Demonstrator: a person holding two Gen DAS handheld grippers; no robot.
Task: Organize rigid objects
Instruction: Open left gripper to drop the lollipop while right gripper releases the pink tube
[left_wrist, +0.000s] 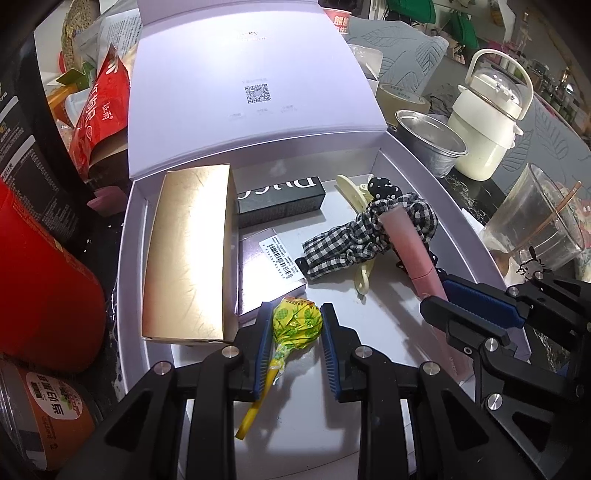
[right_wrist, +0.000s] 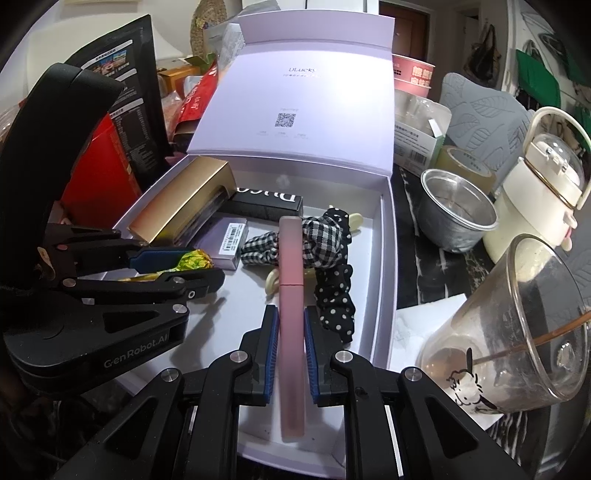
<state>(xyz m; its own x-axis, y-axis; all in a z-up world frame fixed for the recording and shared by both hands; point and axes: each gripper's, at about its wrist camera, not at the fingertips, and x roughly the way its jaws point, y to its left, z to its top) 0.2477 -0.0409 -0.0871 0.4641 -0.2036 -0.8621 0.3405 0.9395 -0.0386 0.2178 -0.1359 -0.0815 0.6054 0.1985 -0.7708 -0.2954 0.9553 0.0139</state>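
The left gripper (left_wrist: 293, 325) stands with its blue pads on either side of a yellow-wrapped lollipop (left_wrist: 295, 319); from its own camera the right pad shows a sliver of gap, while the right wrist view shows the wrapper (right_wrist: 194, 263) pinched between the fingers, so it appears held. The lollipop stick slants back toward the camera over the floor of the lilac gift box (left_wrist: 413, 173).

The right gripper (right_wrist: 290, 325) is clamped narrow on a long pink tube (right_wrist: 290, 295), which runs forward between the pads over the box's near-right part. Only the left wrist view shows this tube's far end (left_wrist: 406, 243) resting across a black-and-white gingham hair tie (left_wrist: 354, 240) in the middle of the box, with a cream hair clip (left_wrist: 349, 188) beneath it.

Along the box's left wall lies a gold carton (left_wrist: 188, 254); just beside it sit a black carton (left_wrist: 280, 201) and a lilac barcode carton (left_wrist: 266, 266). The right wrist view alone shows the polka-dot tail of the hair tie (right_wrist: 336, 306) against the box's right wall. Outside that wall stand a metal bowl (right_wrist: 456, 210), a white kettle (right_wrist: 535, 199) and a clear cup (right_wrist: 517, 332).
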